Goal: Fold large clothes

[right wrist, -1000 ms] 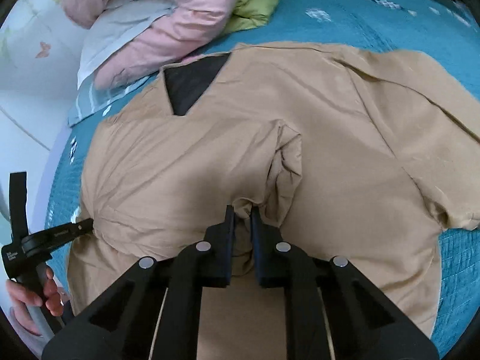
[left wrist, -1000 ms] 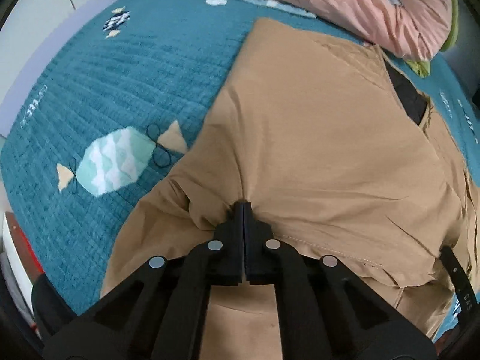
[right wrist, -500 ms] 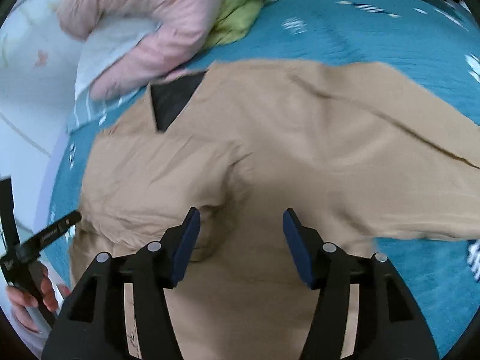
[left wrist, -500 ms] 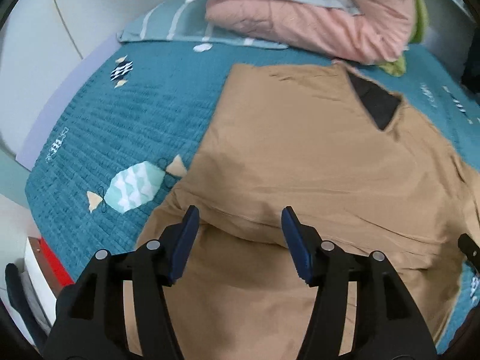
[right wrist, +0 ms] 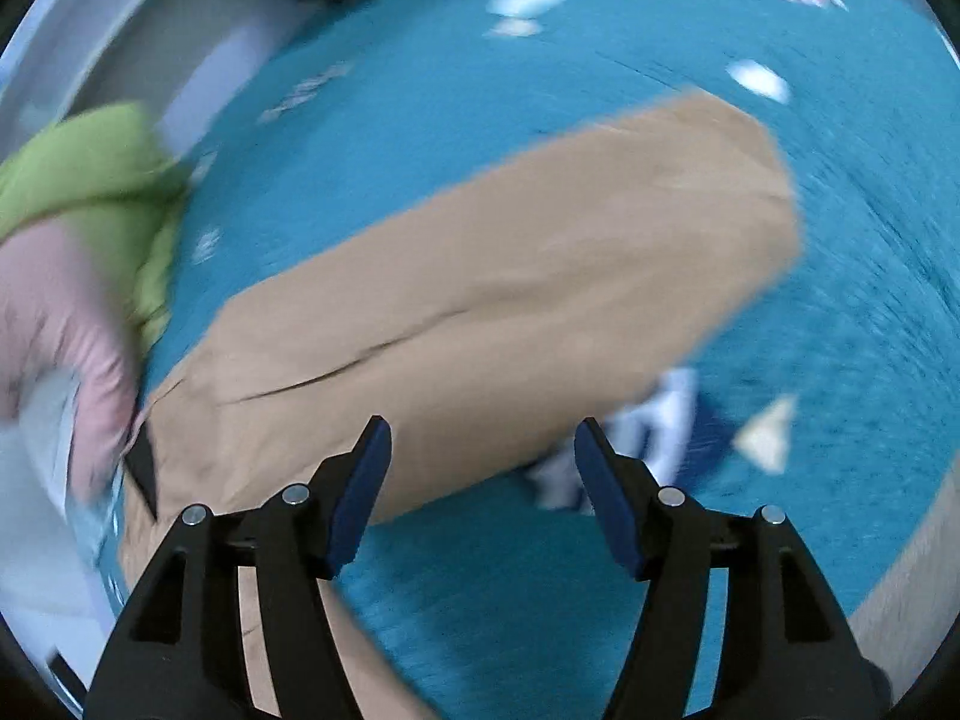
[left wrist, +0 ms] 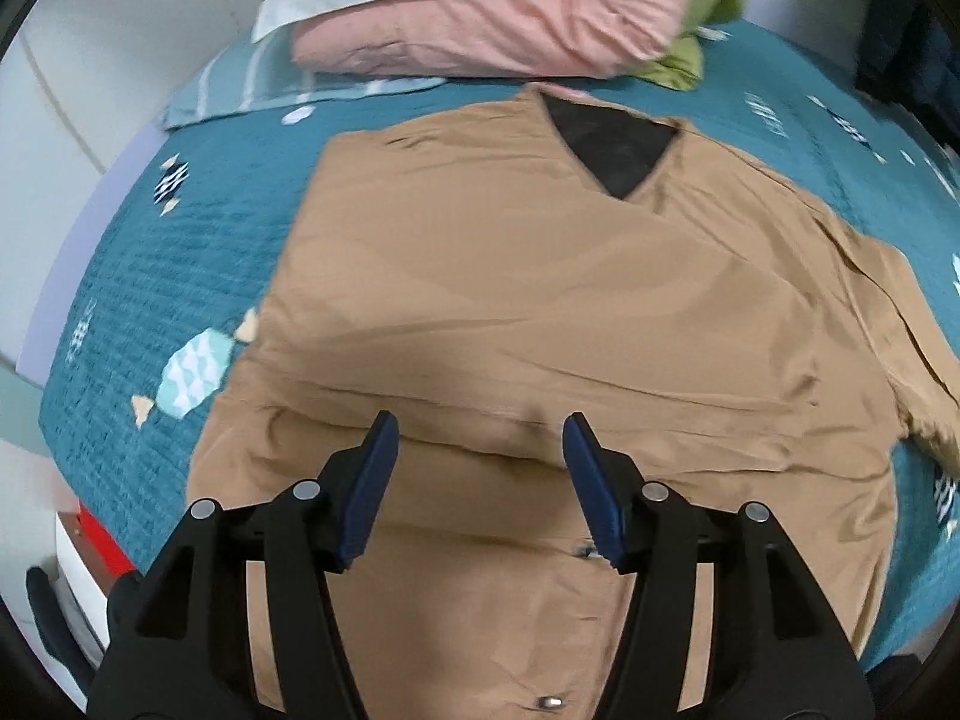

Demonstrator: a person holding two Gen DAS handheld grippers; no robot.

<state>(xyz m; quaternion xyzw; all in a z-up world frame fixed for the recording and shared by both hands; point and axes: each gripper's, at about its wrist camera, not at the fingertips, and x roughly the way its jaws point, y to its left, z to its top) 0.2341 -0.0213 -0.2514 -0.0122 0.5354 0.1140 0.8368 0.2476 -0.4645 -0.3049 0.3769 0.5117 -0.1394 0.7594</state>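
The tan garment [left wrist: 540, 312] lies spread over the teal bedspread [left wrist: 180, 228], its dark V neckline [left wrist: 606, 150] toward the head edge, just short of the pink bedding [left wrist: 492, 18] and the green cloth [left wrist: 690, 60] heaped there. One side already lies folded in over the body, leaving a long seam-like ridge running across just ahead of my left gripper [left wrist: 480, 480].

I judge this cloth thin, light and limp. It should crease wherever I pinch it and slide easily over itself, so a single layer could slip out of a shallow bite. The firmest places to take it look like the hems, the cuff and the shoulder seam, where the fabric is doubled.

In my right view, which is blurred, the outstretched sleeve [right wrist: 510, 300] stretches toward the far side edge of the bed, lying flat on the spread. I would take it near the cuff end and at the shoulder.

My left gripper stands wide apart above the folded cloth, gripping nothing. My right gripper [right wrist: 480, 480] is equally wide, empty, poised over the sleeve's near edge; contact is unclear.
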